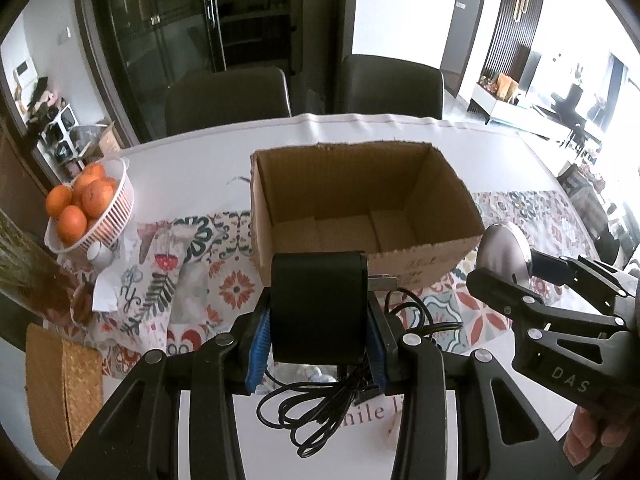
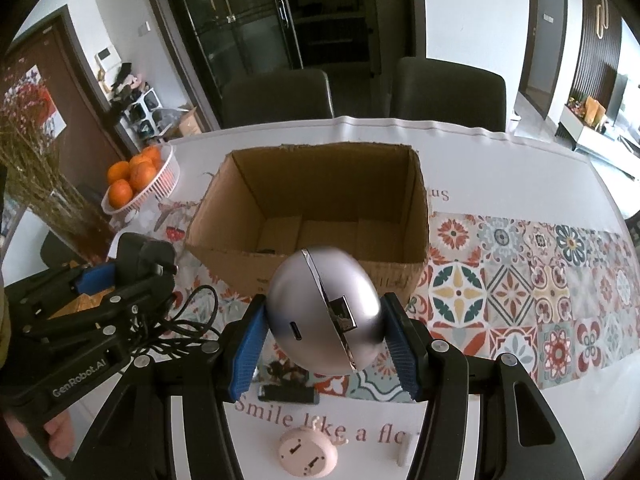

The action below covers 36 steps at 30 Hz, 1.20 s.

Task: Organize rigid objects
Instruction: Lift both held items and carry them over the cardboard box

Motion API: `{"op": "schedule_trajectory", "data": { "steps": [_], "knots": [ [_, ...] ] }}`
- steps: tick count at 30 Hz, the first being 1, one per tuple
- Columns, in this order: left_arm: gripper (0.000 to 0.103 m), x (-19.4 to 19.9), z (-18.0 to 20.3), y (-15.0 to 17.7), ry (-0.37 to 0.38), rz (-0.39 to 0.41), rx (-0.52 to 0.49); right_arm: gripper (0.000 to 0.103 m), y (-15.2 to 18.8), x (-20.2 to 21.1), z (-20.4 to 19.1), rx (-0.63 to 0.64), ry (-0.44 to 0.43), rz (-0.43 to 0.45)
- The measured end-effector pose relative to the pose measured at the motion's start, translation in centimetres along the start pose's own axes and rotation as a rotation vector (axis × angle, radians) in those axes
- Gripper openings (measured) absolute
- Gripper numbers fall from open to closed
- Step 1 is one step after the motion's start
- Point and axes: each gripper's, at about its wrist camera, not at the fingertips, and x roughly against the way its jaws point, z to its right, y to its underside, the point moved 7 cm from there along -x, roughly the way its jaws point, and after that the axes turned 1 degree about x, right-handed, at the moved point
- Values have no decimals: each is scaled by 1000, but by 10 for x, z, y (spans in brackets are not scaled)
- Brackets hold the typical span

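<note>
- We've got the left gripper (image 1: pixel 318 354) tilted down toward the bench (image 1: pixel 192 168), its blue fingers (image 1: pixel 256 350) pinching a black power adapter (image 1: pixel 318 304) from both sides, with its cable (image 1: pixel 320 412) dangling in a loose tangle underneath.
- The right gripper (image 2: pixel 326 354) is angled down much the same, blue fingers (image 2: pixel 244 354) clamped on a round silver gadget (image 2: pixel 324 312) with a little port on its face.
- Both loads hang above the bench, just on the near side of the open cardboard box (image 2: pixel 312 208), not inside it.
- From the left wrist camera we see the right gripper off to the side, with a bit of the person's hand (image 1: pixel 588 436) on its handle.
- On the bench below the right gripper: a pink round thing (image 2: pixel 306 454) and a small dark bar-shaped item (image 2: pixel 288 394).
- A basket of oranges (image 1: pixel 86 208) sits well off to the left.
</note>
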Motion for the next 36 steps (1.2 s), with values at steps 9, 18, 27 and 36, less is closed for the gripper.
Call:
{"op": "schedule_trajectory", "data": {
  "steps": [9, 18, 27, 36],
  "knots": [
    [40, -5, -2, -26, -9, 20, -3, 57, -22, -6, 5, -17, -7, 3],
    [40, -10, -4, -55, 13, 47, 14, 57, -50, -9, 9, -9, 6, 11],
    [41, -25, -3, -82, 7, 93, 9, 57, -69, -19, 17, 0, 35, -7],
    [41, -49, 0, -95, 14, 86, 21, 57, -71, -44, 27, -32, 21, -51]
  ]
}}
